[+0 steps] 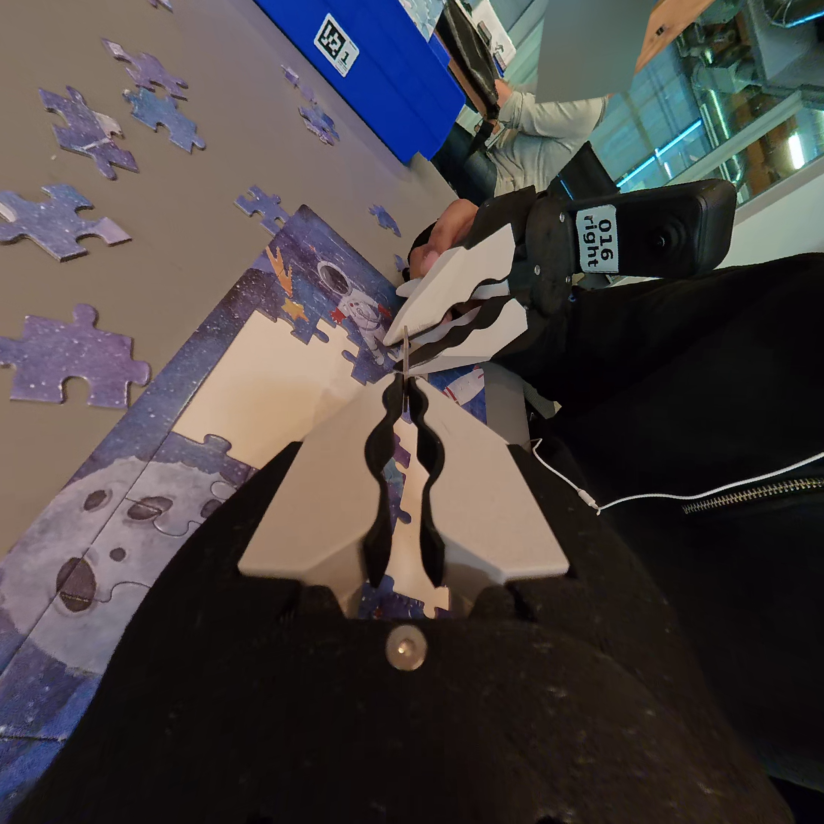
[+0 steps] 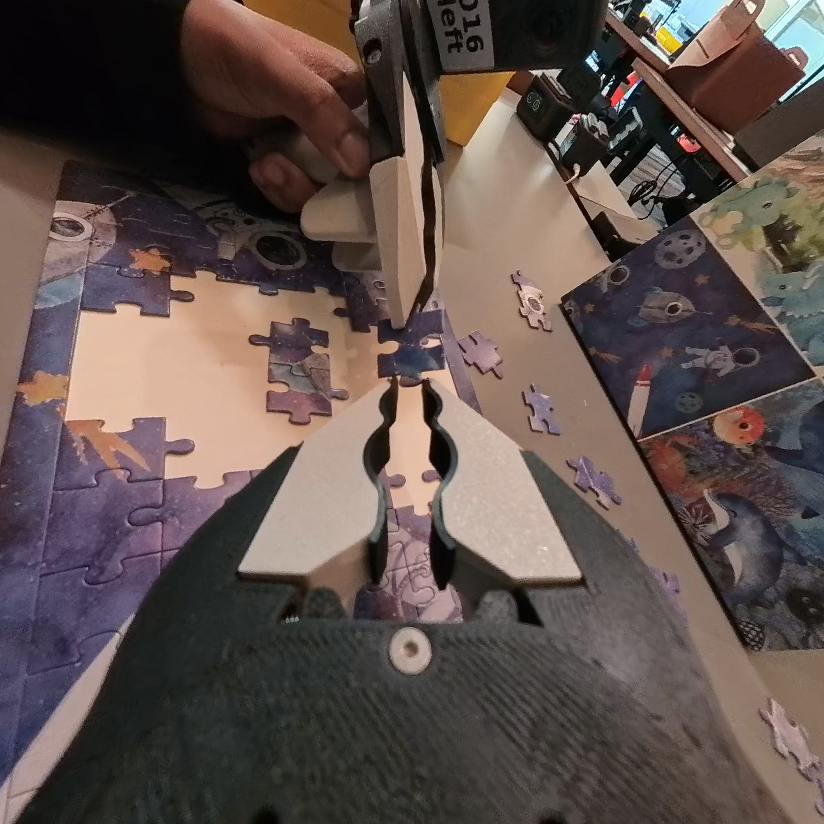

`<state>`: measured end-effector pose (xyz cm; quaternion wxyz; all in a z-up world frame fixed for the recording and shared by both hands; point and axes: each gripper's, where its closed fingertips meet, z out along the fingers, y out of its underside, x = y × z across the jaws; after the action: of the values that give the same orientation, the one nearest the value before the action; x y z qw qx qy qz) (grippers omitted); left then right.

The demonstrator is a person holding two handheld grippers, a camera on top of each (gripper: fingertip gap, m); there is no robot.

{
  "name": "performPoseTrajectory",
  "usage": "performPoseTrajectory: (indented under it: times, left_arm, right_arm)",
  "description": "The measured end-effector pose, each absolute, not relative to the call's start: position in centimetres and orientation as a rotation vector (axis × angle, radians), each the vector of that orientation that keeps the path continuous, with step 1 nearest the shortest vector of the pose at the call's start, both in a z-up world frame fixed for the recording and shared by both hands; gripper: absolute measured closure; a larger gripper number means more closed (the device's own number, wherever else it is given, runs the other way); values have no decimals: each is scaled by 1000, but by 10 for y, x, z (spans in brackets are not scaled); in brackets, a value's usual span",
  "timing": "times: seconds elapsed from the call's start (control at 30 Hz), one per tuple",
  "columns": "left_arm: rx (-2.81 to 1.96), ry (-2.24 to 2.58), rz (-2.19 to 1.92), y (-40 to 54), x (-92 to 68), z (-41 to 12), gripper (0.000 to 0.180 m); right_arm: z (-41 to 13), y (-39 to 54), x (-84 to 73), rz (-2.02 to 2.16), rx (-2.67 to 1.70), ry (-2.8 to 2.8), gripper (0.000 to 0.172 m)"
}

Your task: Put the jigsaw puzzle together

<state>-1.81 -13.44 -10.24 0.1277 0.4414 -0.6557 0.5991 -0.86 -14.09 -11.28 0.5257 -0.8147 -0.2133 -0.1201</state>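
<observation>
While the left gripper (image 2: 408, 323) fingers pinch a blue puzzle piece (image 2: 412, 352) edge-on, the right gripper (image 2: 409, 383) fingers stand slightly apart at its lower tab, not pressing.

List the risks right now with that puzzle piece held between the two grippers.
1. The left hand-held gripper pinches the blue puzzle piece only near its top edge, so it might pivot or drop.
2. The right hand-held gripper stands open around the bottom tab; closing off-centre could bend it.
</observation>
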Motion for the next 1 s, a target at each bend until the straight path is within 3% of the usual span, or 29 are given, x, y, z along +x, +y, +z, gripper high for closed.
performPoseTrajectory:
  times: [1.0]
  left_arm:
    - [1345, -1978, 1671, -130, -16, -115, 177]
  right_arm:
    - [-118, -142, -8, -214, -1983, -480, 164]
